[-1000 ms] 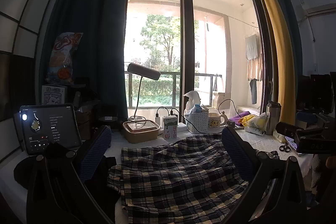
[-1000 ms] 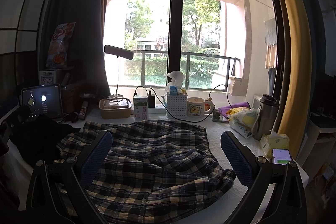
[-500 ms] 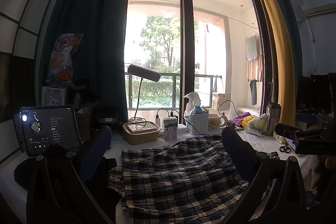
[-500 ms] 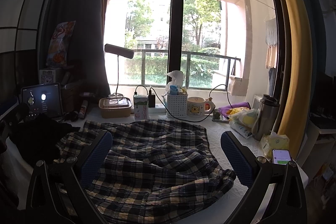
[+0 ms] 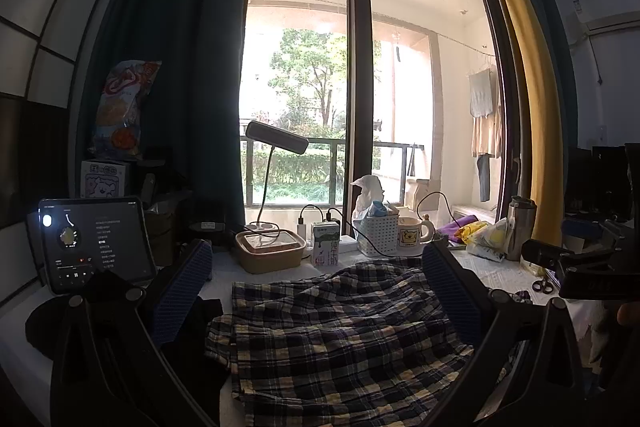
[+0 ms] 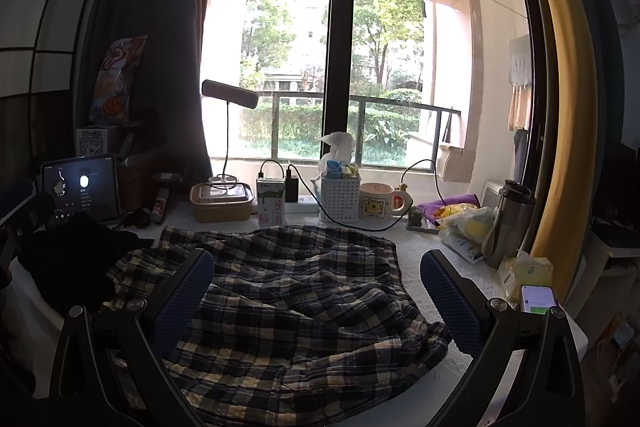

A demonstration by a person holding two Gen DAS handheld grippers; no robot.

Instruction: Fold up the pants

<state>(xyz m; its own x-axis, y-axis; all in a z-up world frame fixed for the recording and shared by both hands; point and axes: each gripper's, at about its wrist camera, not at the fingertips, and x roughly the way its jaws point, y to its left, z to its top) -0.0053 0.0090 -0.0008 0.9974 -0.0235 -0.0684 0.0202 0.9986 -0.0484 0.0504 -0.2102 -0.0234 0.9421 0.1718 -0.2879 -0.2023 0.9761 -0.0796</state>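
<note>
The plaid pants (image 6: 296,291) are lying crumpled on the white surface (image 6: 412,255) by the window. The left claw (image 5: 316,283) and right claw (image 6: 316,287) are both hanging wide above them, holding nothing. Grabbing 2 edge corners and pulling flat should be working best. Waistband and legs are hiding in wrinkles.

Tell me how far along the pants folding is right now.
Done: nothing tidy shows; the plaid pants lie rumpled and bunched on the white table, with no clean fold visible. In hand: nothing; the left gripper and right gripper are both open above the fabric. Left: gripping an edge, smoothing the cloth, and making all the folds.
</note>
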